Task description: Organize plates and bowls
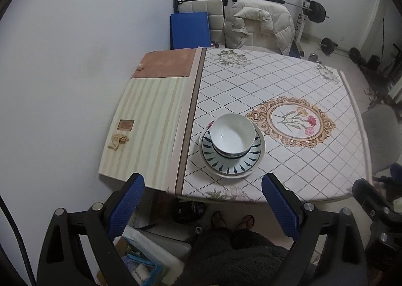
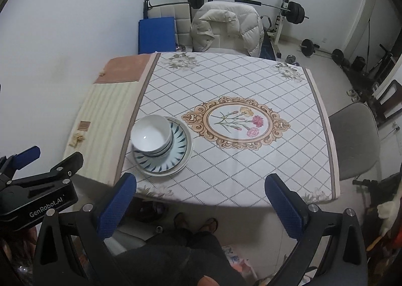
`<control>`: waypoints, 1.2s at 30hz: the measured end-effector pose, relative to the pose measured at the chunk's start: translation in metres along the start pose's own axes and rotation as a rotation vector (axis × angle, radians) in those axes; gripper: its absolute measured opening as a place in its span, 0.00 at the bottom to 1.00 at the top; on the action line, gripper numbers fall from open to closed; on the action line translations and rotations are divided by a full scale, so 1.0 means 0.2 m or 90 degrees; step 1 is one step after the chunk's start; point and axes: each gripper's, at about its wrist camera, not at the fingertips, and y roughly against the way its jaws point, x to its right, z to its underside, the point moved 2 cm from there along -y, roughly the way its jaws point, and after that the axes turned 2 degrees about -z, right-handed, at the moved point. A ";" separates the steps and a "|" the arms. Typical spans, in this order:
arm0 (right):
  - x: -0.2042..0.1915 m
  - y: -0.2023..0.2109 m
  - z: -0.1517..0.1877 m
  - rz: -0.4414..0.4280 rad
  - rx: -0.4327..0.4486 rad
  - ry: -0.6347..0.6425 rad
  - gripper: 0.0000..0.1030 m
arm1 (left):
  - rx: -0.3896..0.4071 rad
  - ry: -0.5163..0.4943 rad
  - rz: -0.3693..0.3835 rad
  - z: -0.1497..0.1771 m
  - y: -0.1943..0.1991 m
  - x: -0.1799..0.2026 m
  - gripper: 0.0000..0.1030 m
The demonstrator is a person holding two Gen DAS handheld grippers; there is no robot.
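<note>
Both my tools hang high over the table [image 1: 276,79], looking steeply down at it. My left gripper [image 1: 201,193] stands wide, its blue pads [image 1: 127,206] spread far apart with nothing between them — only floor and the near table edge show in the gap. My right gripper [image 2: 201,195] is just as wide and just as empty.

The task's things sit ahead of and well below both tools. A white bowl [image 1: 232,132] is nested on top of other bowls, whose dark-rimmed edges show just under it; I cannot count them. That stack rests on a leaf-patterned plate [image 1: 232,162], which itself lies on a plain pale plate [image 1: 247,174] whose rim peeks out around it. From the left gripper the pile is almost straight ahead, a touch toward its right finger. From the right gripper it lies ahead and off to the left, beyond its left finger. The stack leans slightly in the right wrist view, though the fisheye may account for that.

The pile stands on the diamond-checked tablecloth [image 2: 226,79], near the brown border stripe, with the floral medallion [image 2: 236,122] just to its right. In the right wrist view the left gripper's body shows at the far left edge, well apart from the dishes. Below the tools I see a person's dark-clad legs [image 1: 226,255] and sandalled feet.
</note>
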 end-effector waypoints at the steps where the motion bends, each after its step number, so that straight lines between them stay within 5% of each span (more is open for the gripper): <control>1: -0.01 0.04 0.01 0.000 0.000 0.000 1.00 | 0.000 0.001 0.000 0.00 0.02 -0.01 0.93; 20: -0.15 0.44 0.03 0.042 0.045 0.000 1.00 | 0.031 -0.013 0.049 0.03 0.32 -0.10 0.93; 36: -0.14 0.53 0.01 0.062 0.058 -0.010 1.00 | 0.059 -0.015 0.070 0.02 0.39 -0.12 0.93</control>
